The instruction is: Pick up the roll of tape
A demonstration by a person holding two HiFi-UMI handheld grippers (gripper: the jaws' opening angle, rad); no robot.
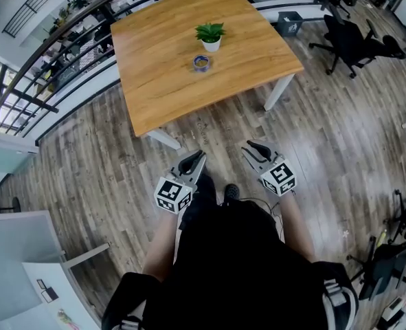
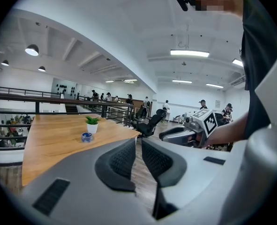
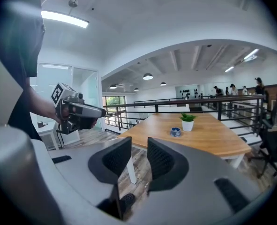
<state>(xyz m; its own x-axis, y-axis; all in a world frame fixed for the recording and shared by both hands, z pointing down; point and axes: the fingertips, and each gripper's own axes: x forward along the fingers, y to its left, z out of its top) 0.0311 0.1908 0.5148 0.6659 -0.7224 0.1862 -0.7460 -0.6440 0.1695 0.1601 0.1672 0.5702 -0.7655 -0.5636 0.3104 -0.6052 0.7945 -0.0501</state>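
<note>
The roll of tape [image 1: 201,62] lies flat on the wooden table [image 1: 161,81], near the middle of the top and just in front of a small potted plant [image 1: 210,36] in a white pot. It sits on its own, with nothing touching it. From where the person stands it is well away across the table. Both grippers are held over the plank floor [image 1: 106,163], short of the table's near edge and well apart from the tape. The left gripper [image 1: 200,154] points towards the table with its jaws pressed together and nothing between them. The right gripper [image 1: 251,145], beside it, has its jaws a little apart, and only floor and the table leg [image 1: 278,91] show through the gap. A black office chair [image 1: 350,43] stands off to the right of the table.
</note>
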